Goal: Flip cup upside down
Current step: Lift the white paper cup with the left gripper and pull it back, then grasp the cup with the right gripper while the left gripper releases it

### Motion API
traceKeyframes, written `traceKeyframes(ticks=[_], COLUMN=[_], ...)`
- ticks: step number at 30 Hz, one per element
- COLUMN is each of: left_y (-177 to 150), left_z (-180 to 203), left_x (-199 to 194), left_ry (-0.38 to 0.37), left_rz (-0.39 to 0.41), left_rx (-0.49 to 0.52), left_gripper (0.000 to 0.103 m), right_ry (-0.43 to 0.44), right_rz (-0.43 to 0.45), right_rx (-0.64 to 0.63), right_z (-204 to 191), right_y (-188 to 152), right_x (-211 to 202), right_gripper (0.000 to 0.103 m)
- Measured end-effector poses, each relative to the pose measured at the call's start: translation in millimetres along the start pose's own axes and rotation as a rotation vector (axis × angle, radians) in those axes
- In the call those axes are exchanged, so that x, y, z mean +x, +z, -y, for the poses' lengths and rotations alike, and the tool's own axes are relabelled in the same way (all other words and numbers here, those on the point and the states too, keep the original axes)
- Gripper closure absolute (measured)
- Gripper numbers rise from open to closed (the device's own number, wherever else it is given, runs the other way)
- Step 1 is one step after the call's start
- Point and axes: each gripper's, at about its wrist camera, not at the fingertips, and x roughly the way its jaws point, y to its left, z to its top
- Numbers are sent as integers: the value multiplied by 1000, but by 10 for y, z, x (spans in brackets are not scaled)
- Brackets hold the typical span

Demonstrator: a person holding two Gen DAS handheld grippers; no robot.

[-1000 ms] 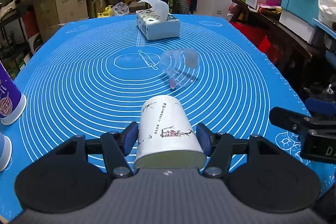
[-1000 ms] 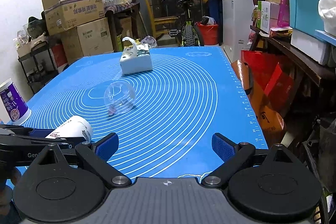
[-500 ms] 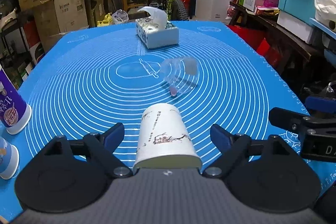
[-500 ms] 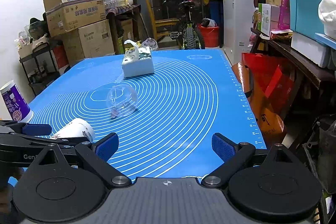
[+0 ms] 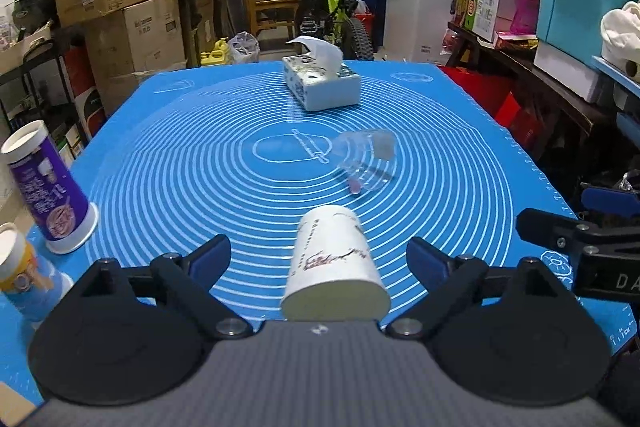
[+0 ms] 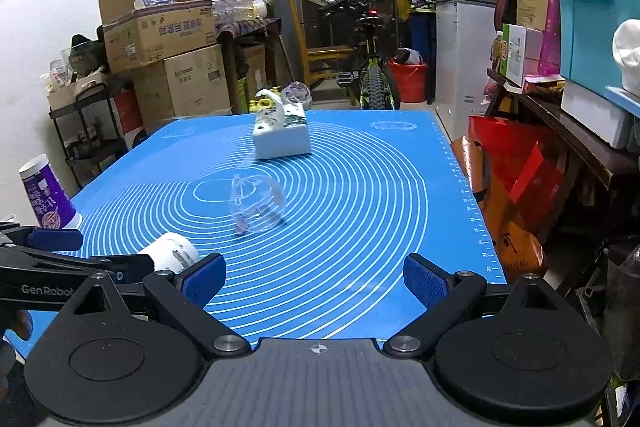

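1. At the table's left edge, seen from the left wrist, a purple cup (image 5: 50, 193) stands upside down on its wide rim; just nearer, at the near-left corner, stands a yellow-and-blue cup (image 5: 22, 277), partly cut off by the frame.
2. The left tongs (image 5: 319, 259) are spread wide, blue pads well clear of anything and gripping nothing.
3. Between those pads, near the table's near edge, the white cup (image 5: 334, 265) lies on its side on the blue mat (image 5: 160, 155), its wide end toward the camera and its narrow end pointing toward the table's middle. Neither pad touches it.
4. Just beyond the white cup, near the table's middle, a clear plastic cup (image 5: 366, 161) lies tipped on its side, with a small pink spot at its lower edge.
5. Toward the far edge sits a tissue box (image 5: 322, 85) with a sheet sticking up.
6. The right tongs (image 6: 315, 281) hang over the near-right part of the table, also wide apart and holding nothing; bare mat lies between the pads.
7. In the right wrist view the white cup (image 6: 174, 255) shows at lower left, partly hidden behind the left tongs' black frame.
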Motion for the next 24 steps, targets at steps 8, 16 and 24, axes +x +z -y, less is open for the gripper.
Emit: traceKeyframes(ticks=[8,16,24], left_y=[-63,-99,-110], left_z=[-188,-255,-300], left_x=[-4,5,-42], left_ry=[25,21,16], left_rz=[-25,-35,-24], left_rx=[-13,-29,-44], left_gripper=[9,9,9], right_ry=[20,22,35], right_rz=[-11,-19,-104], right_rx=[-10,-22,18], right_z=[-96,-144,-125], right_y=[14,24,96], right_x=[-56,-74,8], right_gripper=[7,7,7])
